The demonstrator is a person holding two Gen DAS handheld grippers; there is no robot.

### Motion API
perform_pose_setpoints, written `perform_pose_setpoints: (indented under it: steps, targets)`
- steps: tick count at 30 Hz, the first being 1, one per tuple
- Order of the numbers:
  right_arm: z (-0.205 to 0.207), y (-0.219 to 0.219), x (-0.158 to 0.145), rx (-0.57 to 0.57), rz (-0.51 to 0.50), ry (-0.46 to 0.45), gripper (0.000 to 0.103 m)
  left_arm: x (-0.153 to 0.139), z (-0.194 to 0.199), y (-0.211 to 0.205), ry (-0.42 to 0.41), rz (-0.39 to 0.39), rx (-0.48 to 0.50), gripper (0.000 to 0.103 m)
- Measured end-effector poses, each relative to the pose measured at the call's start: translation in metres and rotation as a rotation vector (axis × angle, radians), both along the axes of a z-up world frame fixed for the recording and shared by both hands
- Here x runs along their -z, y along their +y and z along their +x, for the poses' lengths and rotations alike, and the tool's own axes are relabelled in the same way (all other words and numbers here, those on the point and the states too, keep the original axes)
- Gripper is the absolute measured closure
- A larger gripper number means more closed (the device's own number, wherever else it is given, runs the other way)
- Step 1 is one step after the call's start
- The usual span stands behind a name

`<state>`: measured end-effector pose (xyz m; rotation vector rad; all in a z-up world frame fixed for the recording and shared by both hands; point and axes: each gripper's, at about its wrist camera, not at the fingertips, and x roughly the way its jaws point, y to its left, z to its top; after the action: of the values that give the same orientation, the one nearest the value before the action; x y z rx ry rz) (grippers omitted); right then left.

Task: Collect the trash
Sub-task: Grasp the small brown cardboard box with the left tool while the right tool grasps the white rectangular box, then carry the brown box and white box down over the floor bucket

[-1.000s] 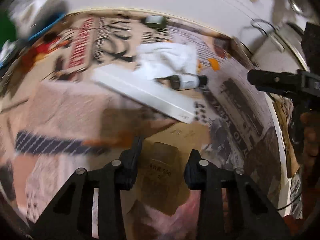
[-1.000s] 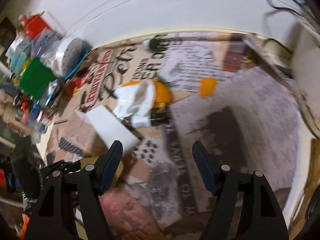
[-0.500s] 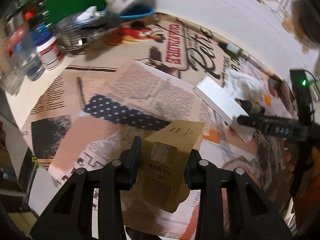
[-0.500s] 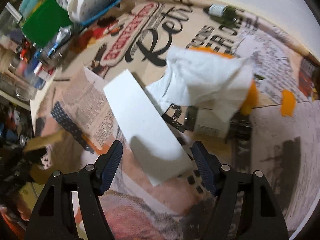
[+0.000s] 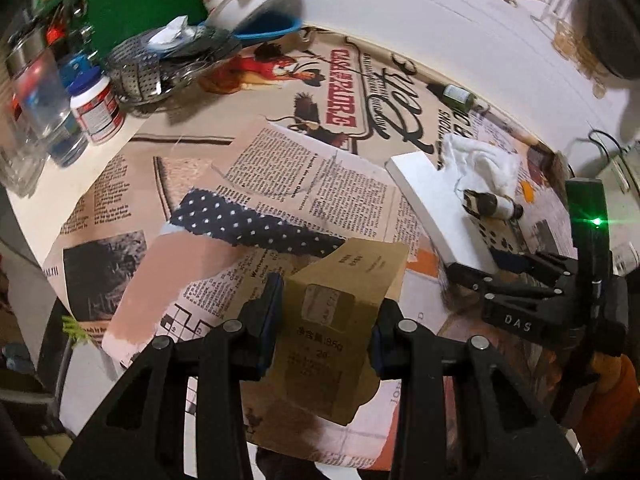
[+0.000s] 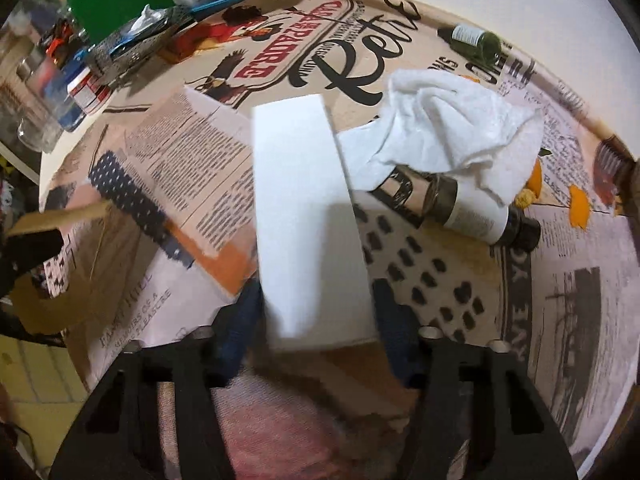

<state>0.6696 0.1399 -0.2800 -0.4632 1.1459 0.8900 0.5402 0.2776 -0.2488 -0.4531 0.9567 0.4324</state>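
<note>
The white box [image 6: 304, 200] lies flat, long axis running from the right claw [image 6: 316, 316] toward the tabletop's far edge. That claw's fingers flank its near end. The left claw [image 5: 326, 316] grips a brown packet [image 5: 340, 320].

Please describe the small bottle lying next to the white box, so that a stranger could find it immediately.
On the newspaper-covered table, find the long white box and the crumpled white tissue beside it. The bottle lies on its side, partly under the tissue: dark glass, pale label, unlike the green bottle near the wall.

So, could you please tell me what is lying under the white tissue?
Under the tissue lie the brown bottle's base end and orange scraps; anything deeper is covered.
</note>
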Motion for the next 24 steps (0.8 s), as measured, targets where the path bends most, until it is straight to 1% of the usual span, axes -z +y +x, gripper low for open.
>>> perform_pose_setpoints:
  steps: [3, 8, 11, 13, 16, 20, 24]
  targets:
    - [-0.009, -0.007, -0.008, 0.07, 0.037, 0.017, 0.054, -0.006, -0.007, 0.0, -0.021, 0.008, 0.049, 0.067]
    - [-0.033, -0.023, -0.04, 0.214, 0.123, -0.029, 0.055, -0.018, -0.022, 0.001, -0.058, 0.017, 0.132, 0.067]
    - [-0.05, -0.041, -0.062, 0.319, 0.17, -0.052, 0.055, -0.03, -0.031, -0.002, -0.085, 0.039, 0.197, 0.067]
    - [-0.061, -0.048, -0.073, 0.369, 0.193, -0.072, 0.055, -0.038, -0.036, -0.006, -0.103, 0.06, 0.242, 0.067]
    - [-0.081, -0.071, -0.093, 0.443, 0.233, -0.106, 0.055, -0.047, -0.042, -0.012, -0.127, 0.059, 0.296, 0.067]
    - [-0.103, -0.098, -0.116, 0.493, 0.259, -0.143, 0.055, -0.056, -0.047, -0.028, -0.151, 0.057, 0.331, 0.067]
    - [-0.119, -0.124, -0.134, 0.525, 0.282, -0.176, 0.055, -0.07, -0.057, -0.052, -0.188, 0.055, 0.365, 0.067]
